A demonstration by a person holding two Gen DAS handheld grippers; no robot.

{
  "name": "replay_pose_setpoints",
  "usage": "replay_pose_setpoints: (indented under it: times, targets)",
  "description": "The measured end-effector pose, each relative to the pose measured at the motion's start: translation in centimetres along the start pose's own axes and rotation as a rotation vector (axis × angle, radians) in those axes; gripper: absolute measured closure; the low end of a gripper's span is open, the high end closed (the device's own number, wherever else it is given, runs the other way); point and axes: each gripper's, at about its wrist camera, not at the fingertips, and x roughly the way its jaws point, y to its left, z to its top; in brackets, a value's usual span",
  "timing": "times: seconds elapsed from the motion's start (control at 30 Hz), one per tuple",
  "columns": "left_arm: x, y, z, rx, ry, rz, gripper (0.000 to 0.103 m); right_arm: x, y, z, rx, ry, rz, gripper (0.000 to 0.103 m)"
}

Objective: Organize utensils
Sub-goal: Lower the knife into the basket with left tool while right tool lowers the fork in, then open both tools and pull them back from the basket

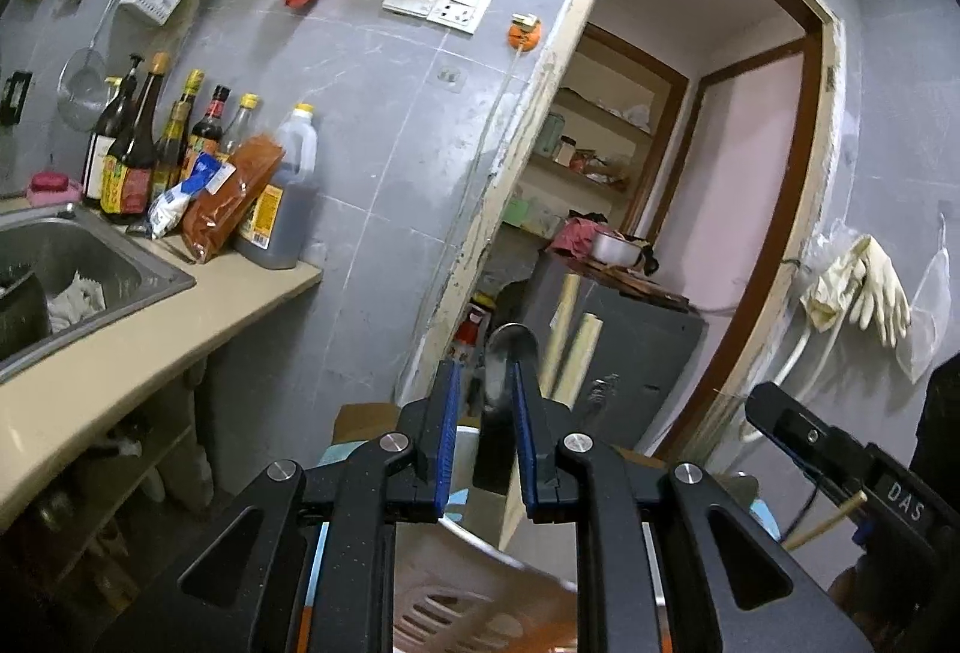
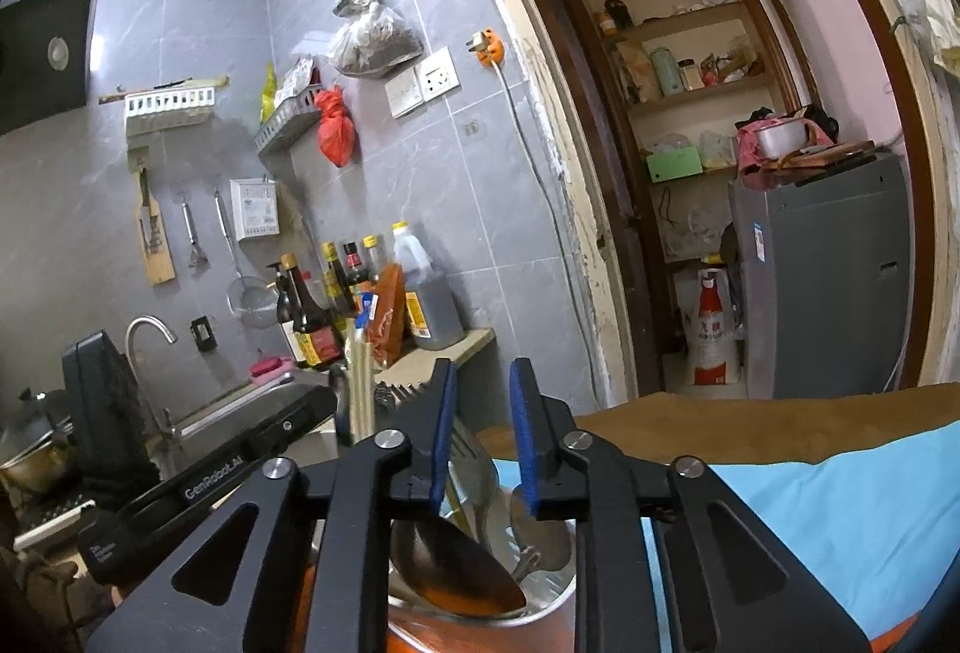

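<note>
Two claws work over a steel holder (image 2: 540, 602) of utensils: the left claw (image 1: 483, 449) is clamped on a spoon (image 1: 507, 353) standing upright between its pads, while the right claw (image 2: 483, 446) hangs parted and empty above a ladle (image 2: 456, 563) (already resting in the holder). Likely next: lowering the spoon in. Beyond, bottles (image 2: 336, 293) crowd the surface (image 2: 444, 347).

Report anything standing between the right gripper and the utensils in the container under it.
Nothing visible. The right gripper hangs open right above the container; its fork and large spoon lie unobstructed beneath.
</note>
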Motion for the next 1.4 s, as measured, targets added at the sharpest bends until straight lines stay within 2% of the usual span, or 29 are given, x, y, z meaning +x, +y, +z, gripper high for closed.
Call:
replay_pose_setpoints:
  times: [0.1, 0.2, 0.3, 0.37, 0.43, 0.5, 0.57, 0.63, 0.77, 0.9, 1.17, 1.4]
  targets:
    - [-0.4, -0.6, 0.1, 0.026, 0.005, -0.006, 0.084, -0.2, 0.0, 0.0, 0.001, -0.002, -0.001, 0.081]
    - [-1.0, -1.3, 0.3, 0.041, 0.007, -0.003, 0.075, -0.6, 0.0, 0.2, 0.004, -0.008, -0.008, 0.076]
    - [-1.6, -1.9, 0.7, 0.054, 0.017, 0.01, 0.067, -1.3, -0.1, 0.5, 0.012, -0.015, -0.024, 0.06]
    - [-2.1, -2.6, 1.0, 0.071, 0.022, 0.024, 0.055, -2.0, -0.4, 0.7, 0.021, -0.023, -0.04, 0.047]
    - [-2.6, -3.2, 1.3, 0.079, 0.025, 0.039, 0.043, -2.9, -0.6, 0.9, 0.026, -0.025, -0.064, 0.043]
    - [-3.3, -3.7, 1.6, 0.079, 0.025, 0.049, 0.033, -3.6, -0.8, 1.2, 0.026, -0.026, -0.085, 0.034]
    - [-3.8, -4.4, 1.8, 0.083, 0.029, 0.064, 0.018, -4.7, -1.1, 1.4, 0.026, -0.03, -0.12, 0.024]
    - [-4.6, -5.4, 1.8, 0.101, 0.025, 0.098, 0.011, -5.8, -1.3, 1.5, 0.028, -0.03, -0.16, 0.018]
    - [-5.9, -7.1, 1.6, 0.14, 0.031, 0.152, 0.009, -7.9, -1.9, 1.7, 0.036, -0.017, -0.223, 0.004]
    - [-7.6, -8.6, 1.2, 0.149, 0.028, 0.172, 0.008, -10.2, -2.0, 1.6, 0.033, -0.001, -0.262, 0.0]
    - [-11.5, -11.9, 0.6, 0.192, 0.011, 0.231, 0.007, -14.6, -0.5, 1.8, 0.003, 0.01, -0.334, 0.0]
    - [-15.5, -13.3, -0.3, 0.217, 0.044, 0.218, 0.007, -19.1, 2.0, 1.4, -0.015, 0.025, -0.406, 0.0]
